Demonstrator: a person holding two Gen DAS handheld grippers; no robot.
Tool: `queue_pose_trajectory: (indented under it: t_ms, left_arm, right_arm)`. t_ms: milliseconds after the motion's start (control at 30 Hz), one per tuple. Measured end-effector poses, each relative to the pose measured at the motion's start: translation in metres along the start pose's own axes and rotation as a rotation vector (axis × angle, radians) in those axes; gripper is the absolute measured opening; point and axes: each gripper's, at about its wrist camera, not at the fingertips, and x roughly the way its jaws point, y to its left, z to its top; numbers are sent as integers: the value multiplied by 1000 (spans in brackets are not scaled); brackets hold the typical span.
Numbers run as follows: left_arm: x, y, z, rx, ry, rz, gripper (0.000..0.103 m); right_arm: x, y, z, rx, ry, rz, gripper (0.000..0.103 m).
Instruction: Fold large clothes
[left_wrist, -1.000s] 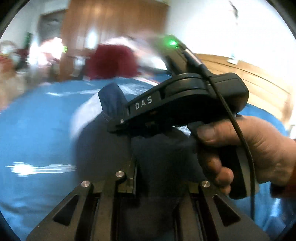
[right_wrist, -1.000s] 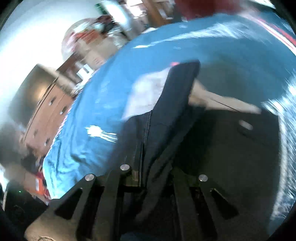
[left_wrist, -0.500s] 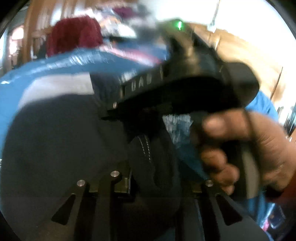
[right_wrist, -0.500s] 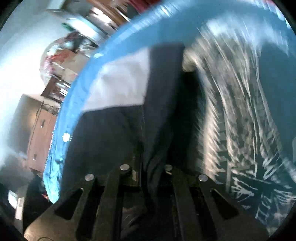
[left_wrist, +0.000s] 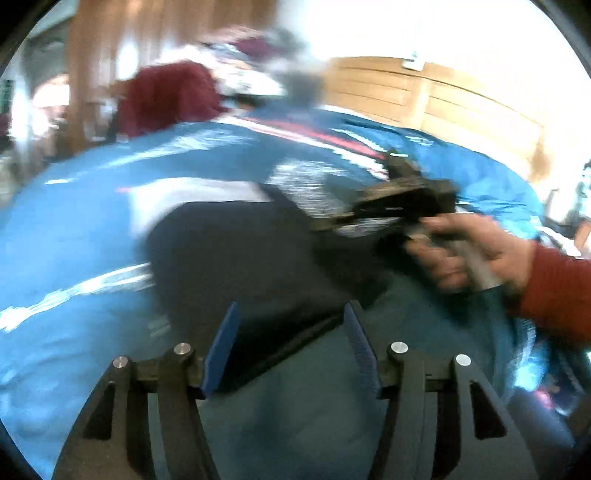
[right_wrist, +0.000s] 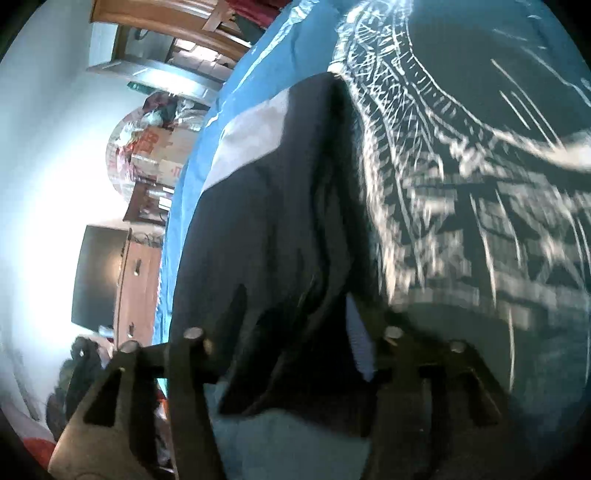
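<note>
Looking at both wrist views, the dark garment (left_wrist: 251, 258) lies spread on the blue bedspread (left_wrist: 66, 229), with its pale lining panel (left_wrist: 192, 195) at the far end. The left gripper (left_wrist: 291, 347) has its jaws spread wide with nothing between them, right over the garment's near edge (left_wrist: 291, 343). The right gripper (right_wrist: 291, 354) looks spread too, with dark cloth draped loosely between the fingers, not pinched. My guess is the risk is a sloppy fold: if either tool lifts away while fabric is caught on a finger, the layer drags and bunches. Everything's motion-blurred, so the edge alignment is hard to judge.
</note>
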Motion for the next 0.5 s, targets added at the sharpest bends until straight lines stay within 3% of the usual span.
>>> queue_pose_trajectory:
  t_ms: [133,267,300,333,367,433,500]
  left_arm:
    - [11,23,-22,-45,55,88,61]
    - [46,35,-27,-77,101,86,61]
    - [56,37,-25,-69,111,93,61]
    - [66,37,-24,-60,120,103,61]
    - [81,42,-23,-70,142,110,61]
    - [92,51,-22,-94,165,117,62]
    - [78,51,-19,-19,143,187,60]
  right_arm:
    - [-2,12,-11,-32,8,-20,64]
    - [6,12,-17,-53,31,-13,60]
    - [10,10,-19,-57,35,-25,45]
    - [13,9,-20,-61,36,-37,11]
    - [16,6,-21,-63,37,-66,4]
    - [11,-14,-26,-20,16,-58,2]
    - [3,-25,-27,5,-14,-39,2]
